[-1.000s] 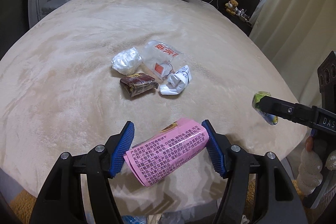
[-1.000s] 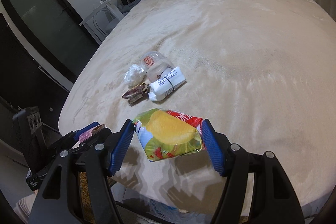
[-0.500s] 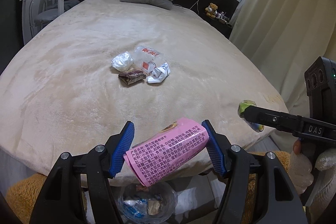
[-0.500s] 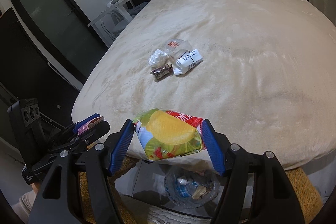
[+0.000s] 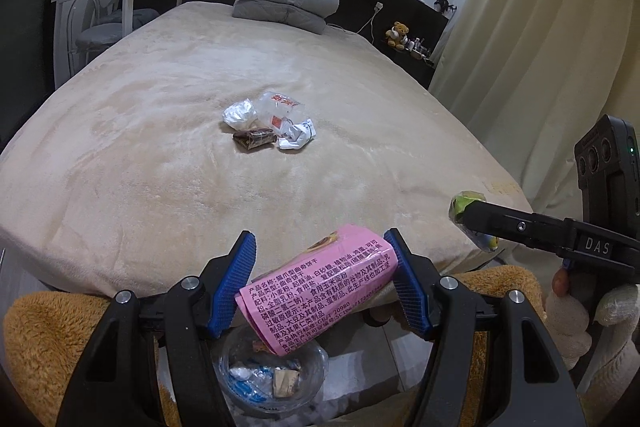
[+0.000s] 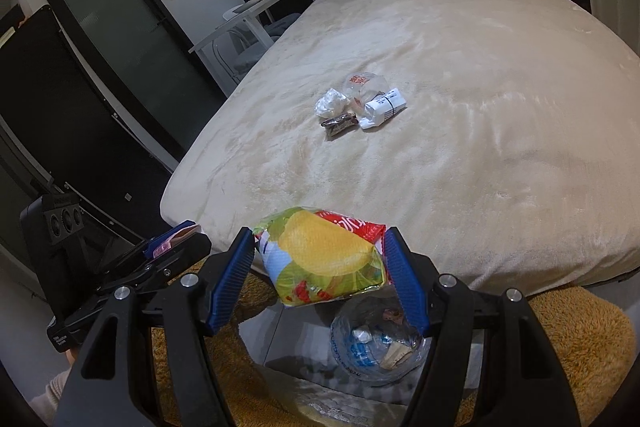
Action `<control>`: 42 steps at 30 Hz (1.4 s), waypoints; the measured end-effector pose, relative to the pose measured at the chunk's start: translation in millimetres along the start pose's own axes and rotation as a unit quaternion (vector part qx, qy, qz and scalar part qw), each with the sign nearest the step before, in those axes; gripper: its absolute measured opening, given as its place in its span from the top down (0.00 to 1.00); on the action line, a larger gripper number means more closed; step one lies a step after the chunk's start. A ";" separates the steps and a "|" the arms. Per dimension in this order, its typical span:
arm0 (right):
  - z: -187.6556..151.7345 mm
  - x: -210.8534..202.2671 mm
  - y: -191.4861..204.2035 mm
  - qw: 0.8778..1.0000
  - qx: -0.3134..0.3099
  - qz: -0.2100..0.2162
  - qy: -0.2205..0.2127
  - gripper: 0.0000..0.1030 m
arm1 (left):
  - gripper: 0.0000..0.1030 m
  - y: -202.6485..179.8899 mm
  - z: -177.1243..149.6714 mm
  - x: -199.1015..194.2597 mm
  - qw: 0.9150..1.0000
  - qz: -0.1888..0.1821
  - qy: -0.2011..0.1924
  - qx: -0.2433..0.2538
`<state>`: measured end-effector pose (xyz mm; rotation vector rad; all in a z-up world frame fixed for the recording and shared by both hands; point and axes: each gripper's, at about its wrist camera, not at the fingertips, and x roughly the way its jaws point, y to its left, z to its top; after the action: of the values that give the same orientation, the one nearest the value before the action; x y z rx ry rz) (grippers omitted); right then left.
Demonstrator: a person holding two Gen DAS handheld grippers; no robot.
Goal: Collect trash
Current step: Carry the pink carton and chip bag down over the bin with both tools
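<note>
My left gripper (image 5: 322, 281) is shut on a pink snack wrapper (image 5: 316, 293) with printed text, held over the foot of the bed above a clear trash bin (image 5: 276, 379). My right gripper (image 6: 320, 277) is shut on a yellow-green chip bag (image 6: 324, 261), hanging above the same clear bin (image 6: 380, 345). Each gripper shows in the other's view: the right one (image 5: 472, 217) at the right edge, the left one (image 6: 176, 241) at the lower left. Several pieces of trash (image 5: 268, 127) lie mid-bed: a white crumpled wrap, a clear bag, a brown wrapper, a white packet (image 6: 382, 107).
The beige bed (image 5: 160, 147) fills both views, grey pillows (image 5: 286, 1) at its head. A brown fuzzy rug (image 6: 576, 339) lies on the floor around the bin. A white desk and chair (image 5: 116, 11) stand left, curtains (image 5: 540, 47) right, a dark door (image 6: 132, 39) beyond.
Both grippers have pulled back from the bed with their wrappers still held; the trash pile looks farther away, and the clear bin and rug have come into view below the fingers.
</note>
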<state>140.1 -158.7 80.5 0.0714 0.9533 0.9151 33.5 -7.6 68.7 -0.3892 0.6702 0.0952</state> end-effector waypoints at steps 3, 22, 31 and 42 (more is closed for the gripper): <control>-8.4 4.1 -1.5 1.000 0.002 0.004 0.008 0.36 | 0.37 4.5 -7.2 0.7 1.000 0.001 0.003 -0.004; -67.7 122.5 -73.8 0.983 0.096 0.024 0.156 0.36 | 0.37 55.9 -74.6 113.9 0.986 0.008 0.152 -0.073; -94.6 170.6 -101.9 0.962 0.143 0.017 0.231 0.36 | 0.37 77.1 -102.6 163.2 0.968 0.005 0.225 -0.107; -107.1 198.7 -114.6 0.947 0.165 0.010 0.277 0.36 | 0.37 90.9 -132.1 186.8 0.951 -0.004 0.277 -0.137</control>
<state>184.9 -127.3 -166.6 0.1124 1.6293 0.7976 83.1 18.9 -171.0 -0.6984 1.2180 0.0716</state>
